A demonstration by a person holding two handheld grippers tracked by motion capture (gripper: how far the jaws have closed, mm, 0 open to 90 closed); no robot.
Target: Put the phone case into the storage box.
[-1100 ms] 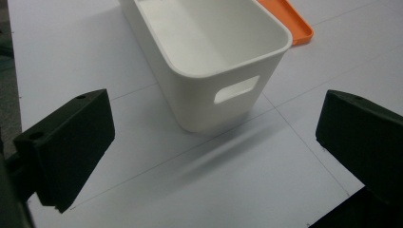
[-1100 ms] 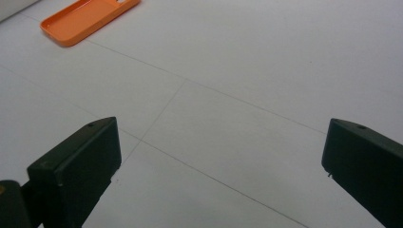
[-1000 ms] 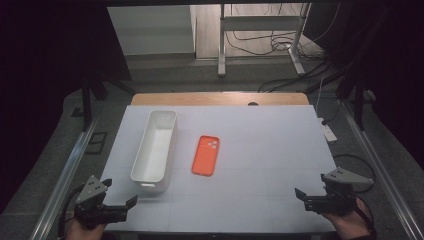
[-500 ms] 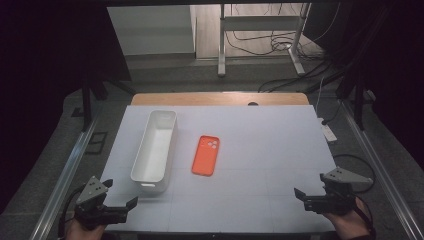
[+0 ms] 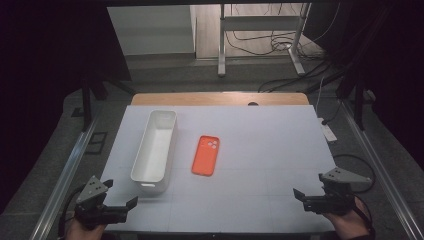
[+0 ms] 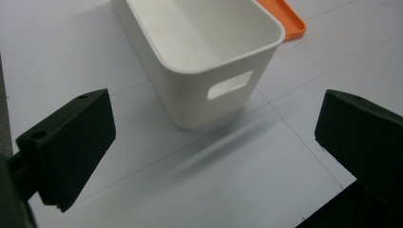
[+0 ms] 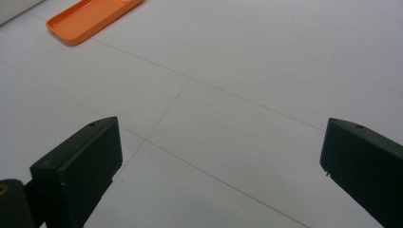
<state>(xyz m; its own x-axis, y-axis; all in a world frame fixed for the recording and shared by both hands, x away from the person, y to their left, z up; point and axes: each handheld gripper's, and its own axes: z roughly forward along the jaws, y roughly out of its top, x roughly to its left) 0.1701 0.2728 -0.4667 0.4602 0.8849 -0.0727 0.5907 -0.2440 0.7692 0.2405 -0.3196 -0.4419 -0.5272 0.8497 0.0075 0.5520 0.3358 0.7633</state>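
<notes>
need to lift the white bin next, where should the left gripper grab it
Grip the near end wall of the white bin, one jaw inside the rim and one outside, just above the handle slot. Come from the near side with the left gripper: that short end faces it, its jaws stand wide open, and the bin is upright and empty.

No legible text or labels anywhere
</notes>
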